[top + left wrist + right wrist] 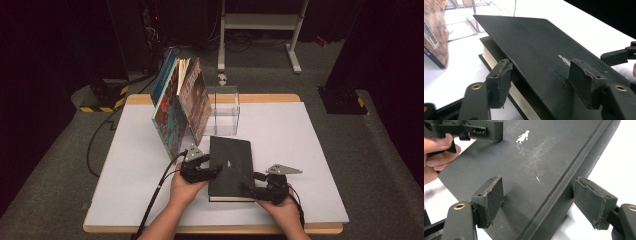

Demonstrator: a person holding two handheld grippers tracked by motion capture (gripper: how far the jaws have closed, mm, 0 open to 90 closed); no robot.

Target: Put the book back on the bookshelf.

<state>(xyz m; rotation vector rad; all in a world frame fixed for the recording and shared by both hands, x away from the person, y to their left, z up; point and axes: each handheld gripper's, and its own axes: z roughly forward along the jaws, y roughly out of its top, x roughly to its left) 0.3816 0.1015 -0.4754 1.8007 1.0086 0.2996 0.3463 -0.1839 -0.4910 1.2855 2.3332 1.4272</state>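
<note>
While the black book [231, 167] lies flat near the front edge of the white table [310, 150], the left gripper [202, 169] works at its left edge and the right gripper [260, 189] sits at its front right corner. In the left gripper view the front cover [541, 50] is lifted off the pale page block [496, 62]: one jaw sits under the raised cover beside the pages, the other above the cover. The jaws stand partly open around the cover's edge, and whether the pads press on it I cannot tell. In the right gripper view the jaws stand apart on either side of the book's spine edge, one over the cover, the other off to the side over the table; neither pad clearly presses on the book.

On the cover [529, 165] a small white figure of a person [523, 137] is printed; it also appears in the left gripper view [564, 60]. Faint lettering runs along the spine [592, 167], too small to read. A barcode label [430, 36] shows on a colourful book [435, 30] at the left of the left gripper view.

From the high view, several colourful books [177, 107] lean together behind the black one, next to a clear plastic stand [223, 112]. A hand [436, 160] holding the left gripper appears in the right gripper view.
</note>
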